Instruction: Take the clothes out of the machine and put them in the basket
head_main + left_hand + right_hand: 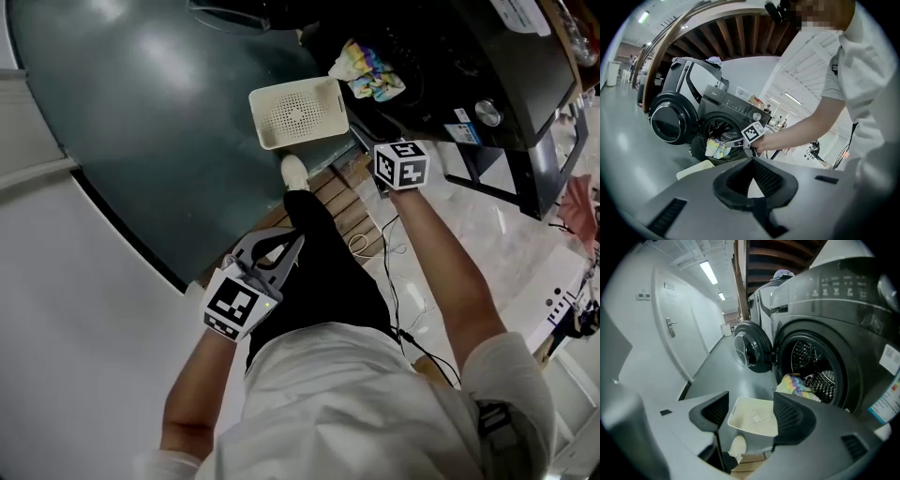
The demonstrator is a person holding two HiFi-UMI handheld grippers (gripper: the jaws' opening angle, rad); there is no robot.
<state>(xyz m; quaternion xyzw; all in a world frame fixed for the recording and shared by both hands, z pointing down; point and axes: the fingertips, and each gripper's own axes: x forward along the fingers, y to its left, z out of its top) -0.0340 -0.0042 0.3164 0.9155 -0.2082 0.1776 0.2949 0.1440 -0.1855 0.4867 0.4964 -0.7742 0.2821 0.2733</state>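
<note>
Closest to me was my left gripper (281, 251), low beside my leg, its fingers closed tip to tip on nothing. My right gripper (750, 417) was held farther out toward the washing machine (843, 333). Its fingers stood well apart and empty, and the basket (298, 112) showed beyond the gap. The machine's door (750, 348) hung wide open on the far left. A bright, many-coloured garment (799, 385) lay bunched at the near lip of the drum (813, 364), partly spilling over it. The empty basket sat on the floor (169, 103) just left of the opening.

I judged the pick had not begun, and saw several ways it could fail. If my right fingers closed on only a thin fold, the cloth could slide free and land on the floor short of the basket. Going in too deep, they could knock the drum's rim. A trailing end might snag inside and tug loose. With my left fingers shut, they could catch nothing that fell. A cable (386, 272) beside my foot could also trip me.
</note>
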